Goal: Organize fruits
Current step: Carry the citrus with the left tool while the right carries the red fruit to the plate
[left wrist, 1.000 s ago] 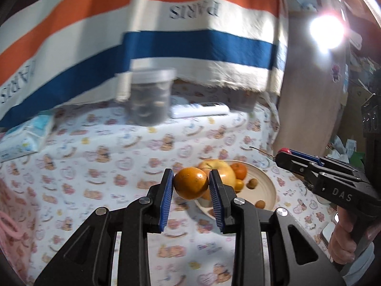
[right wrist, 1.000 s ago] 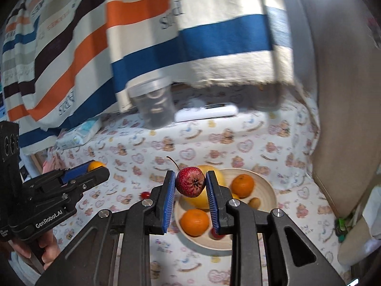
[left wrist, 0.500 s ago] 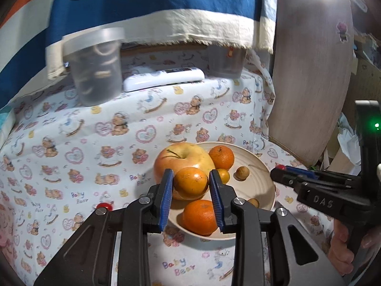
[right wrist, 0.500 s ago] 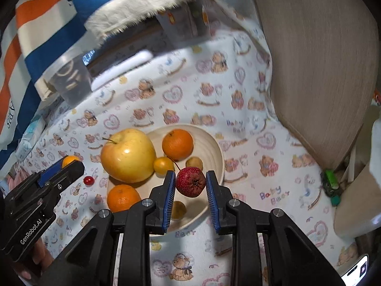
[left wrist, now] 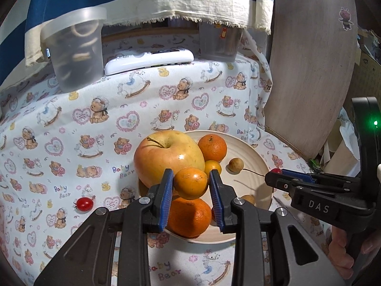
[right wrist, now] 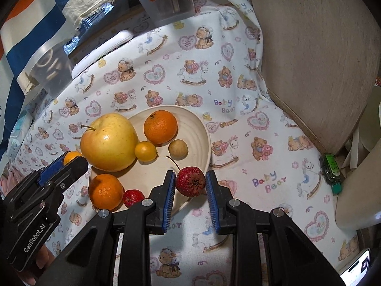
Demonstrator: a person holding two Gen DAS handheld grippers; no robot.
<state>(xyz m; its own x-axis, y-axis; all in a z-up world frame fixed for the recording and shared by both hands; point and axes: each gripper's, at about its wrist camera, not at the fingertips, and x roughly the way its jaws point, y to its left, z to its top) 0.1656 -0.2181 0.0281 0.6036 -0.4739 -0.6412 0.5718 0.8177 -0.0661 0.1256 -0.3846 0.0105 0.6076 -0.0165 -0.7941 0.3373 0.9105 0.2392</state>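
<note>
A cream plate (left wrist: 258, 164) (right wrist: 200, 128) on the patterned cloth holds a big yellow apple (left wrist: 166, 155) (right wrist: 108, 141), two oranges (right wrist: 160, 126) (right wrist: 106, 191), a small yellow fruit (right wrist: 145, 151), a brown round fruit (right wrist: 177, 149) and a small red fruit (right wrist: 133, 197). My left gripper (left wrist: 191, 183) is shut on a small orange (left wrist: 190, 182) above the plate's near side. My right gripper (right wrist: 190, 184) is shut on a red speckled fruit with a stem (right wrist: 191, 181) over the plate's near rim. Each gripper shows in the other's view, the right one (left wrist: 276, 172) and the left one (right wrist: 71, 160).
A cherry tomato (left wrist: 83, 203) lies on the cloth left of the plate. At the back stand a lidded clear tub (left wrist: 75, 50), a white remote (left wrist: 148, 60) and a small cup (left wrist: 220, 43). A padded chair back (right wrist: 314, 47) rises on the right. A striped cloth hangs behind.
Both grippers have come down and forward over the plate, each keeping its fruit. The right gripper has tipped further downward, and the plate now fills more of both views.
</note>
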